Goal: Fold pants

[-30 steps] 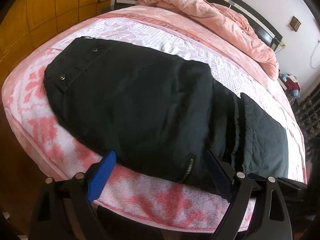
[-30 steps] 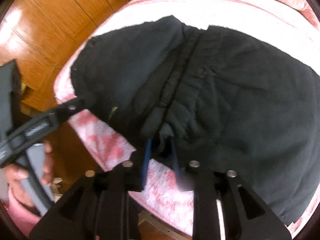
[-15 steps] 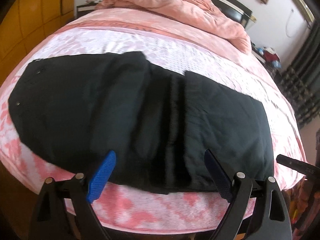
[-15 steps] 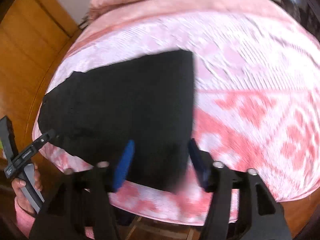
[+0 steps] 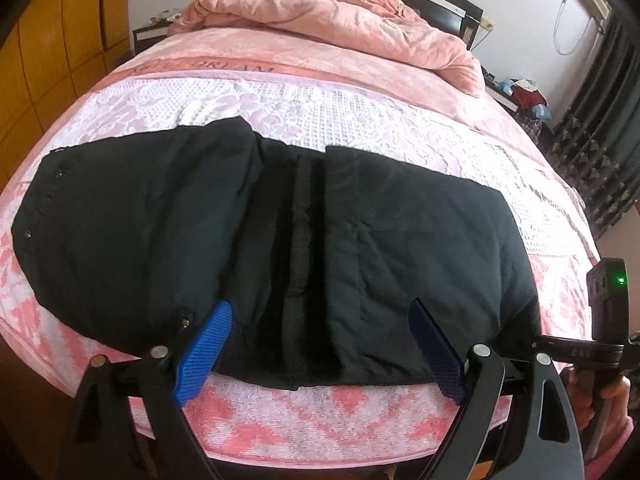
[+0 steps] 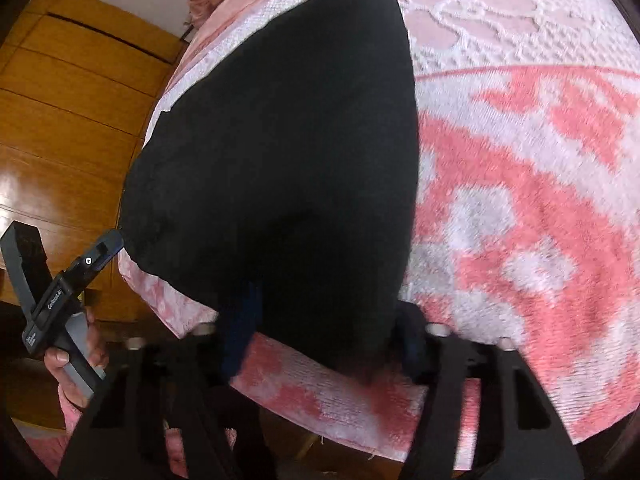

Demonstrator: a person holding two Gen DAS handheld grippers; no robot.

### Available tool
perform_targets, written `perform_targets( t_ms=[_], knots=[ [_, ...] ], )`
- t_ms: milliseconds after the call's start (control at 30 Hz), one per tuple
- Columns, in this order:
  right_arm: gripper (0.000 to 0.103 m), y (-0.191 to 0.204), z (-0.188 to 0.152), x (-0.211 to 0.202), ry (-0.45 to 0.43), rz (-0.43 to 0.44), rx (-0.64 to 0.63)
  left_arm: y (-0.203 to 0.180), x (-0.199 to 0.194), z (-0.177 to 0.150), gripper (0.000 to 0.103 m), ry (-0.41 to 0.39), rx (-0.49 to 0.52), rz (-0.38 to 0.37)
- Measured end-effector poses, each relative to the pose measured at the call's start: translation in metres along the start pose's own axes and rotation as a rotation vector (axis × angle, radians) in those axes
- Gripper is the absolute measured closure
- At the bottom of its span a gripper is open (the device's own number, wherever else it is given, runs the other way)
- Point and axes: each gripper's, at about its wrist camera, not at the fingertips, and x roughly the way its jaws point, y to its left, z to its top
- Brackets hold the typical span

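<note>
The black pants [image 5: 280, 240] lie flat across the near end of the bed [image 5: 320, 420], directly ahead of my left claw [image 5: 320, 352], folded into a wide, low band that runs from far to my left to far to my right. The cloth is matte and dark. A row of small metal snaps dots the rounded end out to the left, and a short zipper pull glints just beside my left blue pad [image 5: 204, 352]. Down the middle, straight ahead between my pads, runs a strip of vertical ridges and creases where one layer overlaps another; the panel to the right of it lies smoother, with a squared far corner. My left claw is spread wide, its pads apart and gripping nothing, hovering at the near hem of the fabric.

From my right claw [image 6: 324, 344], the pants [image 6: 280, 160] fill the space ahead and to the left as one dark mass with a straight right edge against the pink-and-white bedspread [image 6: 520, 200]. This claw's pads also stand apart, straddling the near corner of the cloth without pinching it. Beyond the pants bunches a pink blanket [image 5: 340, 20].
</note>
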Motion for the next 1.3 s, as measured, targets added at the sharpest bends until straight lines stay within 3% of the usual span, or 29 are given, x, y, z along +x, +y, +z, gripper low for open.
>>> perform_targets(
  t_ms=[33, 100, 267, 400, 567, 700, 767, 800, 967, 1167, 1300],
  knots=[
    [0.077, -0.001, 0.001, -0.005, -0.006, 0.006, -0.002, -0.001, -0.001, 0.001, 0.013, -0.005, -0.001, -0.002],
    [0.084, 0.001, 0.010, -0.014, -0.024, 0.030, -0.003, -0.002, -0.003, 0.002, 0.013, -0.012, -0.001, -0.006],
    [0.086, 0.015, 0.012, -0.032, -0.060, -0.081, -0.059, 0.000, -0.007, 0.007, 0.012, -0.022, 0.007, -0.018],
    [0.086, 0.009, 0.008, -0.024, -0.041, -0.172, -0.047, 0.007, -0.005, 0.007, 0.010, -0.025, 0.001, -0.013],
    [0.079, 0.020, 0.010, -0.006, -0.028, -0.219, -0.045, 0.025, 0.003, 0.003, 0.010, 0.001, -0.041, 0.000],
    [0.064, 0.044, 0.013, -0.027, -0.106, -0.363, -0.084, 0.062, -0.002, 0.005, 0.010, 0.002, -0.103, 0.025],
    [0.064, 0.064, 0.016, -0.039, -0.161, -0.421, -0.138, 0.094, -0.007, 0.004, 0.010, 0.000, -0.157, 0.071],
    [0.064, 0.070, 0.018, -0.043, -0.175, -0.411, -0.154, 0.117, -0.009, 0.005, 0.010, 0.002, -0.201, 0.097],
    [0.064, 0.126, 0.026, -0.023, -0.164, -0.267, -0.267, 0.214, -0.023, 0.000, 0.011, -0.021, -0.432, 0.176],
    [0.064, 0.163, 0.028, 0.038, -0.049, -0.224, -0.360, 0.324, -0.025, -0.017, 0.011, -0.047, -0.775, 0.110],
    [0.065, 0.163, 0.023, 0.065, 0.002, -0.249, -0.354, 0.361, -0.009, -0.024, 0.014, -0.036, -0.893, 0.036]
  ],
)
